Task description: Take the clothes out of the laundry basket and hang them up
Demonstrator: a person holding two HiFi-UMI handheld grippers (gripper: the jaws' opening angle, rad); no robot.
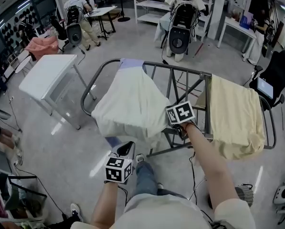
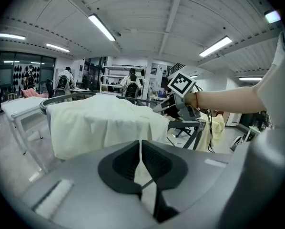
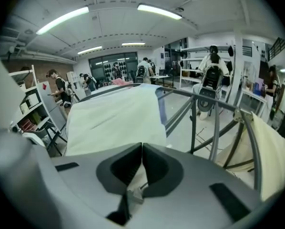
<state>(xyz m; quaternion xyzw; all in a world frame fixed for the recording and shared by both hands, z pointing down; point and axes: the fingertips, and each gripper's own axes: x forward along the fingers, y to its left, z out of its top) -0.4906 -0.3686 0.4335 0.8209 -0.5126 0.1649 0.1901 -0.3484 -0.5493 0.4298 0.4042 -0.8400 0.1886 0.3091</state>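
Observation:
A pale white cloth (image 1: 133,104) lies draped over the left half of a grey metal drying rack (image 1: 207,99). A lilac garment (image 1: 131,63) shows under its far edge. My left gripper (image 1: 127,147) is at the cloth's near hem. In the left gripper view its jaws (image 2: 141,149) are shut with a strip of the white cloth (image 2: 99,123) pinched between them. My right gripper (image 1: 170,119) is at the cloth's right edge, and in its own view the jaws (image 3: 141,159) are shut on a fold of the cloth (image 3: 114,118). No laundry basket is in view.
A yellow cloth (image 1: 238,118) hangs over the rack's right half. A white table (image 1: 47,75) stands to the left. People sit on chairs (image 1: 180,32) at desks and shelves (image 1: 152,4) behind the rack. My own legs (image 1: 145,175) stand just before it.

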